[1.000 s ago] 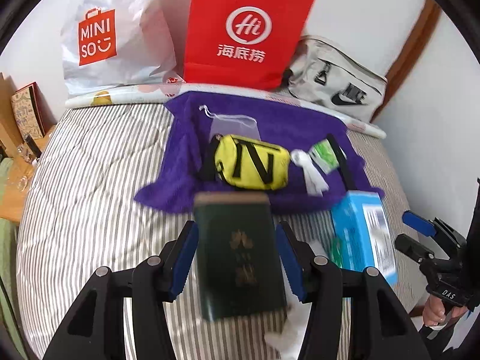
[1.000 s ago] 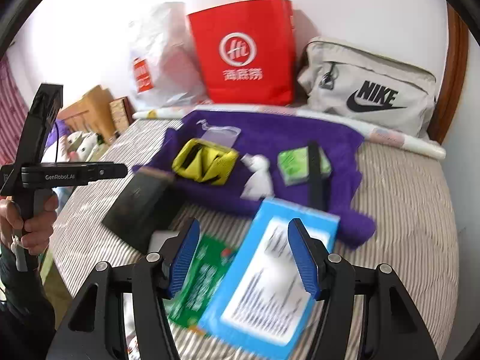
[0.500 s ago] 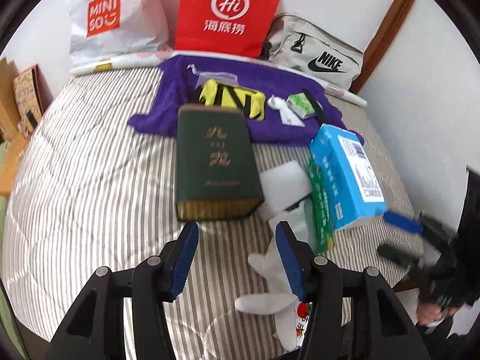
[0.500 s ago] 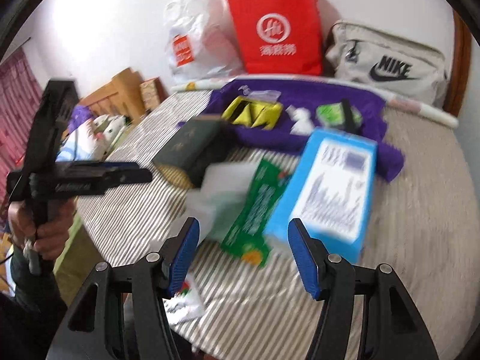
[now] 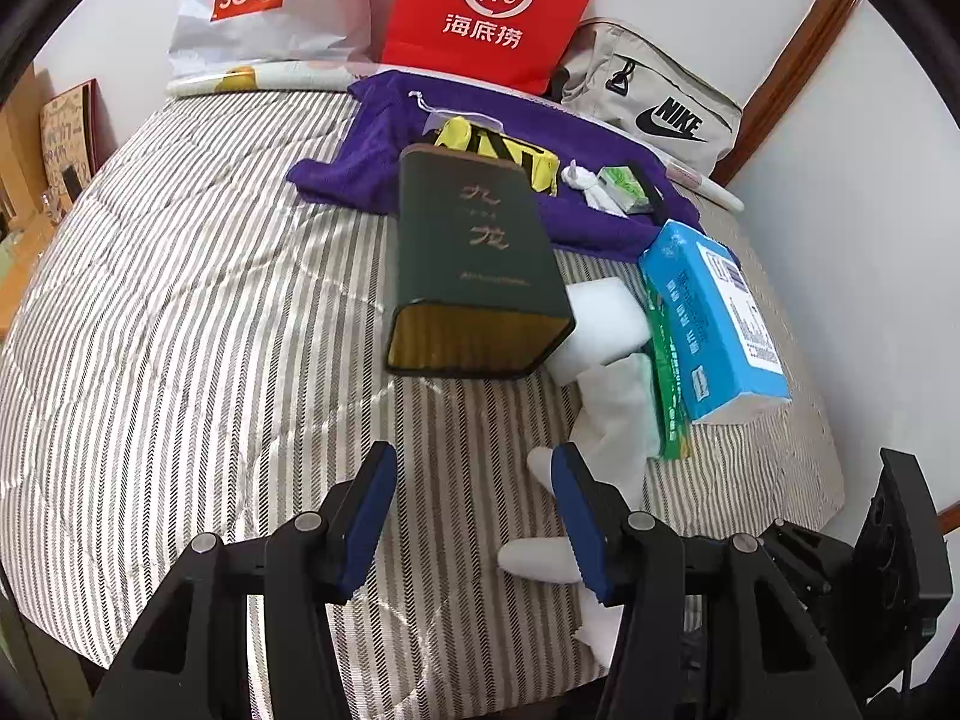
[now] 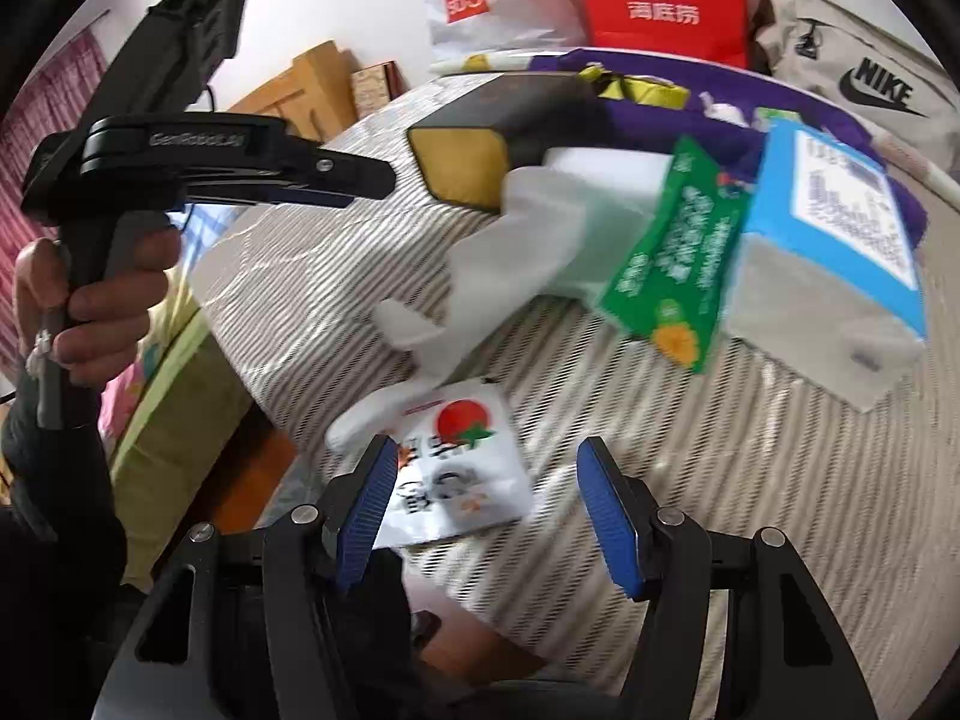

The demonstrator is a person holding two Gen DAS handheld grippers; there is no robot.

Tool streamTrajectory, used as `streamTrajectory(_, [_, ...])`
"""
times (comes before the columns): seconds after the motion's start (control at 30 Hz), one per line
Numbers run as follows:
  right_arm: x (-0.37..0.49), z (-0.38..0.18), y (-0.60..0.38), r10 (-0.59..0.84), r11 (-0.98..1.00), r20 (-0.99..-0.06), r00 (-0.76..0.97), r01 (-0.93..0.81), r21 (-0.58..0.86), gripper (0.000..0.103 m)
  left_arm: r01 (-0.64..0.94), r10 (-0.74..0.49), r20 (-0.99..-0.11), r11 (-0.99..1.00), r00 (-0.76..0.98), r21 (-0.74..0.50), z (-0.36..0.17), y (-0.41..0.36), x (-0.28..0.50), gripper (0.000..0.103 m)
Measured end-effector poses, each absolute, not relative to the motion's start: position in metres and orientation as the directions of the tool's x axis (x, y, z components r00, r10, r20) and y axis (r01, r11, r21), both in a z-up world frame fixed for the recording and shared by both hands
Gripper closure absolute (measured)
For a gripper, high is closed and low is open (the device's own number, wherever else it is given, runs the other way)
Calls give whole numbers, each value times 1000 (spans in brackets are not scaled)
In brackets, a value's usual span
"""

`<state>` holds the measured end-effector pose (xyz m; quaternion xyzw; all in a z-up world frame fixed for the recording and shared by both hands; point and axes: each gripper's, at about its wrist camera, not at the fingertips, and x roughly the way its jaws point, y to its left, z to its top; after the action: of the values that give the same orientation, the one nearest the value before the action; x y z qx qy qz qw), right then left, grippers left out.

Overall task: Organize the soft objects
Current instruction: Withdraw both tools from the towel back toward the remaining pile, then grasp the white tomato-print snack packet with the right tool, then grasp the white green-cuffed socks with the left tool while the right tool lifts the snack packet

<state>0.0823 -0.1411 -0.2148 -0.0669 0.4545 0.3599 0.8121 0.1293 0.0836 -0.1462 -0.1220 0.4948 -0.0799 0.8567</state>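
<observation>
You held both the left claw [image 5: 474, 516] and right claw [image 6: 486, 510] apart and empty (nothing gathered yet), with the white glove [image 5: 612, 420], sponge [image 5: 600, 324] and tissue pack [image 5: 714, 318] scattered on the bed [image 5: 180, 300].

both wrist cams low over bed [image 5: 180, 300], facing wall; share green box [image 5: 474, 252].

A grey-and-white striped bedcover [image 5: 180, 300] carries a dark green box [image 5: 474, 258] with gold lettering, a purple towel [image 5: 384, 138], a yellow-and-black pouch [image 5: 510, 153], and a blue tissue pack [image 5: 714, 312]. At the far wall stands a red bag [image 5: 486, 6] beside a beige bag [image 5: 654, 102].
</observation>
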Motion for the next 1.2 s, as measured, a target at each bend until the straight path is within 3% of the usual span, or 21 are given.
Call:
streamTrajectory(0.13, [77,-223,-131,510,719,-801,313,-666,197,40,19,-265,-826,955,499,-295,-150,88,127,52])
streamTrajectory(0.4, [68,-227,-118,492,711,-800,344,-688,142,25,7,-265,-828,954,495,-300,-159,98,126,52])
streamTrajectory(0.53, [62,-231,-107,446,703,-803,394,-710,42,24,5,-268,-829,952,492,-306,-162,99,126,52])
streamTrajectory(0.63, [57,-233,-106,418,712,-797,436,-702,-10,29,3,-267,-831,953,488,-304,-163,99,127,52])
streamTrajectory(0.77, [60,-230,-116,421,729,-787,450,-684,-1,47,2,-256,-839,957,480,-291,-166,96,127,52])
streamTrajectory(0.87, [63,-229,-121,428,732,-788,442,-682,15,53,-1,-252,-844,958,474,-286,-168,94,128,52])
streamTrajectory(1.2, [70,-218,-141,440,760,-768,466,-649,42,55,62,-275,-835,958,476,-279,-162,76,130,52])
